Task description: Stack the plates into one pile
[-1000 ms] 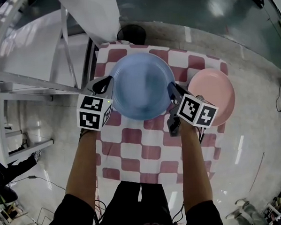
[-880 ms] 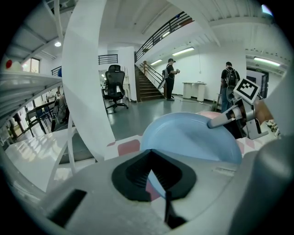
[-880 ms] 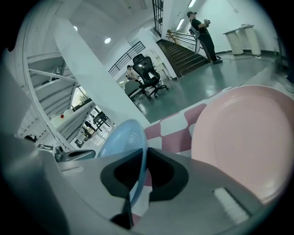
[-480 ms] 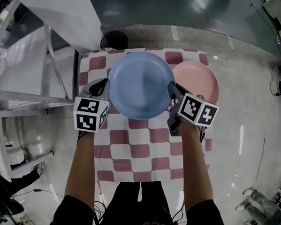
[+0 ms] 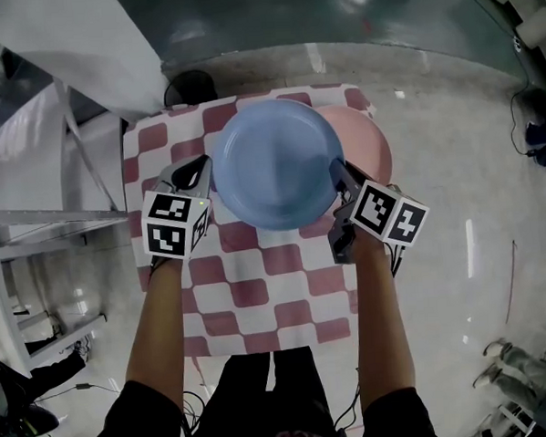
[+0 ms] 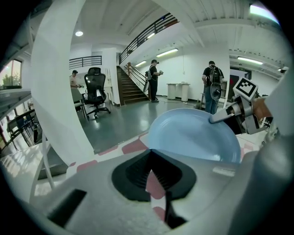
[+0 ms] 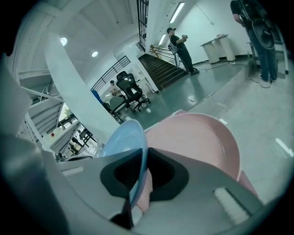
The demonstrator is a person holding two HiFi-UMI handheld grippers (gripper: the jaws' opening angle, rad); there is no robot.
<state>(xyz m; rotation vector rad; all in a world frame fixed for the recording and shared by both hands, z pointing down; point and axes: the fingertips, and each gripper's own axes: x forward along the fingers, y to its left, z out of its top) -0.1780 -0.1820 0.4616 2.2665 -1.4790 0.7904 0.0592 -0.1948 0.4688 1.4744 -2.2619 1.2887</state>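
Head view: left tongs [image 5: 200,176] and right tongs [image 5: 336,175] are pinching the blue plate [image 5: 275,163] by opposite rims, holding it over the pink plate [image 5: 367,137] beside the right tongs; lowering and releasing are remaining.

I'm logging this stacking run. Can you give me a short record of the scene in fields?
blue plate: held up, partly over the pink plate
pink plate: on the checked cloth, its left part hidden in head view
right tool: shut on the blue plate's right rim
left tool: shut, at the blue plate's left rim; grip unclear
stack: not yet made
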